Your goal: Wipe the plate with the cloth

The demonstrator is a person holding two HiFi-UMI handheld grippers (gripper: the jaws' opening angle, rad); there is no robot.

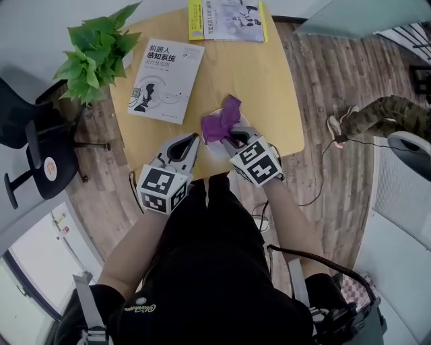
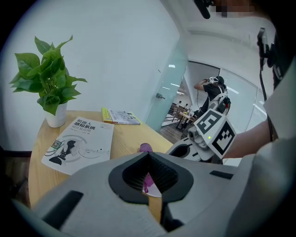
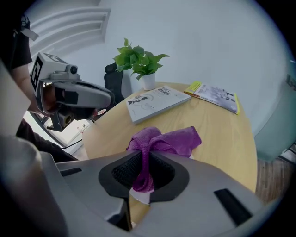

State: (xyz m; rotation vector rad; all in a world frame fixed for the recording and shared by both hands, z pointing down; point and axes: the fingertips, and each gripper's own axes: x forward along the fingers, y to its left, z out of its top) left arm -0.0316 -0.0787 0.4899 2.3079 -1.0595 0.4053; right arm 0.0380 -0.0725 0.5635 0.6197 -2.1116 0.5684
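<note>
Crumpled purple cloth [image 3: 163, 140] between right tongs [image 3: 147, 159], above white plate [image 3: 140, 197].

The right half of the worktop [image 1: 276, 87] is bare wood from the purple cloth [image 1: 222, 120] out to the right rim, open to a sideways pass. Far of the cloth, a clear strip runs to the yellow-edged booklet [image 1: 225, 19] at the far rim. On the left, the white book [image 1: 165, 79] lies near the cloth with only a narrow bare lane between them. The potted plant [image 1: 94, 54] overhangs the far-left rim. At the near rim, the left gripper [image 1: 194, 139], fingers together, crowds the cloth's left side.
</note>
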